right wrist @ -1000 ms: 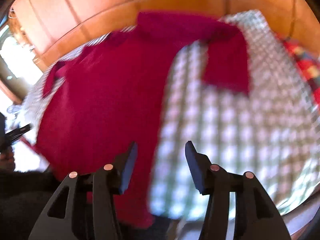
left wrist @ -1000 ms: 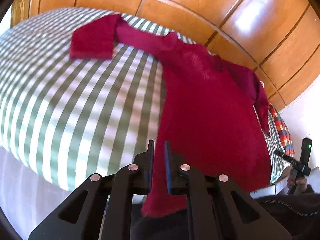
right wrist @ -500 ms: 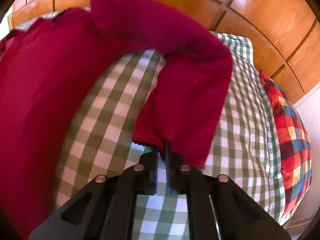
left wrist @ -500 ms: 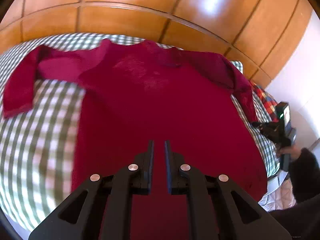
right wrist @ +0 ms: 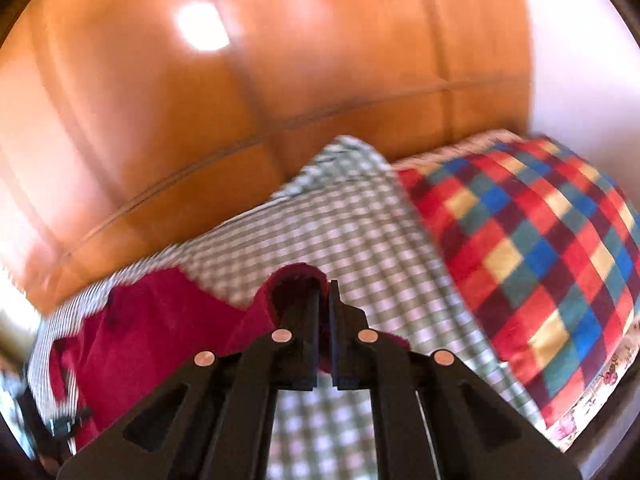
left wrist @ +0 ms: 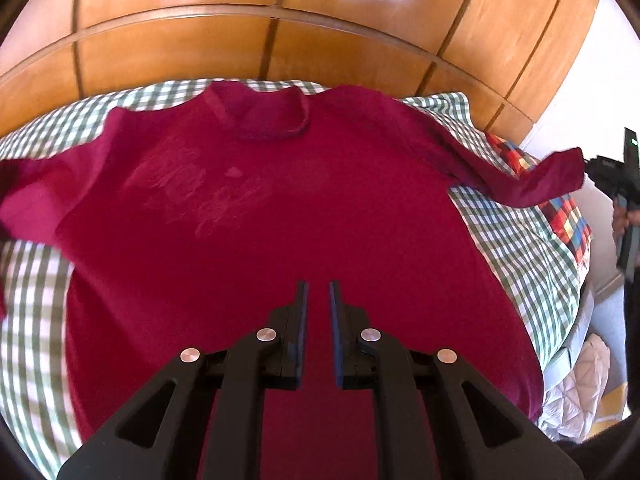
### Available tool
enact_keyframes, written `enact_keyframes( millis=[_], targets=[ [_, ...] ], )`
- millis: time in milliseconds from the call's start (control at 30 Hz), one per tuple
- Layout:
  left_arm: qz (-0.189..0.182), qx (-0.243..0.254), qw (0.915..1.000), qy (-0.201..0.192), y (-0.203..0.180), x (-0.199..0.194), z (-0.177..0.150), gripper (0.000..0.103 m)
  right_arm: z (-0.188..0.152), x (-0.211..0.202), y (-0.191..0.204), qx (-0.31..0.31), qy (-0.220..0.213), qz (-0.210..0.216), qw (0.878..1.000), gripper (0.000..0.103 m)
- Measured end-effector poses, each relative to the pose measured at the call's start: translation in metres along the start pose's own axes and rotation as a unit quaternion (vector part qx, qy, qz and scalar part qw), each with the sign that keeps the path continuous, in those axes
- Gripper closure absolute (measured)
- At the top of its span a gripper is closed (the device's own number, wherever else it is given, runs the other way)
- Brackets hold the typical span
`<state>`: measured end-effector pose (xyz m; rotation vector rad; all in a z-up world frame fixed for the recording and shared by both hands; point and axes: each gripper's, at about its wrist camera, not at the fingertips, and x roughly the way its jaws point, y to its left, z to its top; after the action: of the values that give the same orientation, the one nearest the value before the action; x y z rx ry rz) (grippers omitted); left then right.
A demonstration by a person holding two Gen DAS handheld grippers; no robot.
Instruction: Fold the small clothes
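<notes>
Lying spread face-up on a green-and-white checked bedcover [left wrist: 516,240], a crimson long-sleeved top [left wrist: 280,220] is seen directly ahead of and beneath the left gripper [left wrist: 318,292]. Its round neckline is turned away from the jaws, toward a wooden panelled wall [left wrist: 280,20], and a faded pale print is visible ahead and to the left of the fingertips. The left jaws are drawn nearly together, with only a narrow gap between the pads, and nothing is pinched in them; red fabric is merely seen beyond the gap.

The sleeve cuff [right wrist: 298,280] of the same top is clamped by the right gripper [right wrist: 325,292], whose jaws have just been closing and are now pressed together on the cloth. The cuff is bunched over the left finger of that gripper, and the sleeve trails down and to the left toward the body of the garment. In the left wrist view this sleeve is seen lifted off the bed, stretched out to the far right of the jaws.

A multicoloured checked pillow [right wrist: 532,264] is seen to the right of the right jaws.
</notes>
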<state>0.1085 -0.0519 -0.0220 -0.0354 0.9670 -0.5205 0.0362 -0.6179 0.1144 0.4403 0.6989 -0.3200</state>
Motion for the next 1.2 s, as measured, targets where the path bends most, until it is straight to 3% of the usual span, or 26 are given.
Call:
enact_keyframes(
  millis=[167,333,533,633,700,767,833,933,1067,1133,1167,1200],
  targets=[
    [-0.001,0.004,1.0000,0.008,-0.006,0.011,0.007,0.095,0.017,0.059,-0.080,0.121,0.048,-0.071,0.989,0.101],
    [0.009,0.005,0.9997,0.024,-0.007,0.025,0.013,0.095,0.021,0.088,-0.120,0.172,0.047,-0.090,0.980,0.101],
    [0.013,0.004,0.9991,0.040,-0.014,0.042,0.017,0.095,0.047,0.097,-0.111,0.130,-0.001,-0.076,0.989,0.101],
    [0.009,0.005,0.9988,0.047,-0.020,0.050,0.017,0.095,0.043,0.120,-0.112,0.113,0.027,-0.114,0.987,0.100],
    [0.010,0.008,0.9986,0.051,-0.023,0.054,0.017,0.095,0.038,0.133,-0.114,0.105,0.040,-0.128,0.985,0.089],
    [0.007,0.009,0.9986,0.052,-0.026,0.056,0.017,0.095,0.034,0.133,-0.117,0.111,0.029,-0.111,0.987,0.043],
    [0.005,0.006,0.9987,0.050,-0.026,0.056,0.017,0.095,0.031,0.118,-0.109,0.100,0.005,-0.134,0.986,0.030],
    [0.005,-0.006,0.9990,0.043,-0.021,0.051,0.015,0.095,0.024,0.099,-0.072,0.044,-0.026,-0.153,0.987,0.020],
    [0.017,-0.040,0.9987,0.027,0.002,0.032,0.006,0.095,-0.001,0.085,-0.001,-0.025,-0.026,-0.084,0.996,0.013],
    [0.034,-0.068,0.9970,0.013,0.024,0.013,-0.002,0.086,-0.022,0.083,0.047,-0.071,-0.020,-0.039,0.996,0.011],
    [0.044,-0.082,0.9956,0.006,0.035,0.004,-0.007,0.072,-0.030,0.085,0.065,-0.088,-0.015,-0.022,0.996,0.011],
    [0.059,-0.096,0.9936,-0.004,0.048,-0.008,-0.013,0.065,-0.046,0.087,0.094,-0.112,-0.006,0.005,0.994,0.011]
  ],
)
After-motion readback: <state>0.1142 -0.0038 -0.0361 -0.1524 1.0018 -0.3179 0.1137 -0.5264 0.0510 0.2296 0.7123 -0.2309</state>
